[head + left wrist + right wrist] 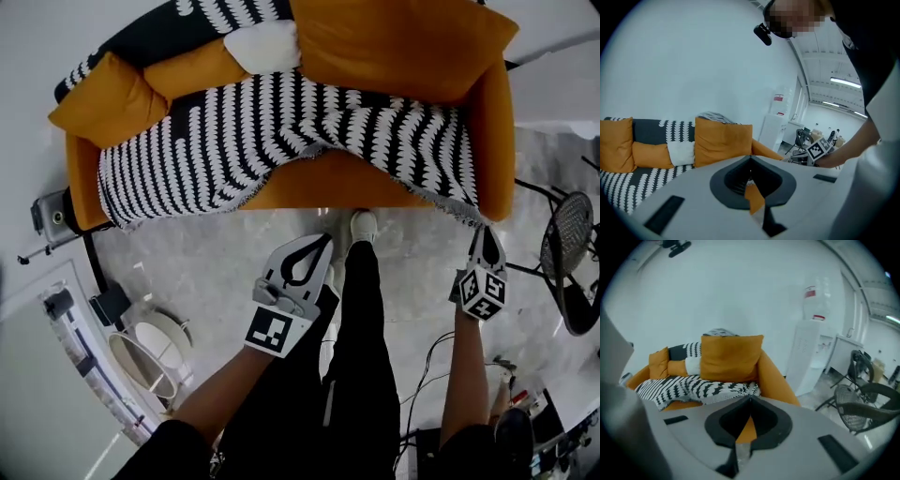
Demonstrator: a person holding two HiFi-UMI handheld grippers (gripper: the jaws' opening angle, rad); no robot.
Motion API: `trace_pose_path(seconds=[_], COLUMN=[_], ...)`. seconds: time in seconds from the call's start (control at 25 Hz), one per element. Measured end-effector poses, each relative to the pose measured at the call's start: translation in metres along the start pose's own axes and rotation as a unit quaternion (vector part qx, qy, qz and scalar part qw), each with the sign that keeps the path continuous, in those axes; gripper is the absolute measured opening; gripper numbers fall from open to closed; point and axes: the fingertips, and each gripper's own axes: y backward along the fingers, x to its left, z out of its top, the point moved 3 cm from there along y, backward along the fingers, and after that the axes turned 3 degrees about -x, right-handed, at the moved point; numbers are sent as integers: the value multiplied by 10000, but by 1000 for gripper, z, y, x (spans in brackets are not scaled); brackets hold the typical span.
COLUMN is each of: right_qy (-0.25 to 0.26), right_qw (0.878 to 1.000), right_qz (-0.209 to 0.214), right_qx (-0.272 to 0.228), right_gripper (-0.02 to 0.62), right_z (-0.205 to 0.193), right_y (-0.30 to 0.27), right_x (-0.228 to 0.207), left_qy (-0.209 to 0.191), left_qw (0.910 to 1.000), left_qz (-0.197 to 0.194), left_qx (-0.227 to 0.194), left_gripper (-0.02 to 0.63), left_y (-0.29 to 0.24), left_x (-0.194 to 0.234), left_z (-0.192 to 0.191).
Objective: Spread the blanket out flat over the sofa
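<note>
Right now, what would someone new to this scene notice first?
The black-and-white blanket stands out most, lying across the seat of the orange sofa with its front edge uneven. A white pillow sits among orange cushions at the back. In front of the sofa, the left claw and right claw are both shut and empty.
</note>
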Motion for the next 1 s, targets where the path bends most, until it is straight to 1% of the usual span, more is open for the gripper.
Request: trace_pose_path(seconds=[0.16,0.2,0.28,0.36,0.48,0.76,0.88,0.96,1.0], right_qy=[-779,-864,-834,-635,-403,-110,-121,-183,-192], right_qw=[9941,9924,9913,9924,9926,9901,9873,9881,9893], right_qz=[-745,-868,-1009,-1057,-1132,-1140,-1135,-1011,-913], right_qx=[-99,-119,-115,-33,194,808,1107,1147,1125], right_gripper=[37,37,37,38,38,40,41,43,56], right_z=[-1,-1,-1,-4,-21,-84,-102,-107,-107], right_y=[15,17,16,10,-1,-13,-18,-19,-18], right_x=[-69,-83,-100,-105,-106,-100,-98,-89,-83], left_qy=[-26,-26,-37,-8,33,82,143,161,171], left_qw=[9996,9994,9991,9989,9988,9992,9991,9992,9992], left_qz=[-233,-273,-340,-382,-375,-242,-212,-208,-210], left_qx=[177,194,236,287,306,310,325,302,290], left_gripper=[6,6,6,6,6,6,6,6,6], left_y=[0,-1,-1,-4,-8,-13,-16,-13,-11], left_x=[-16,-20,-25,-27,-24,-24,-24,-23,-23], left_z=[-9,-10,-14,-17,-20,-29,-31,-31,-31])
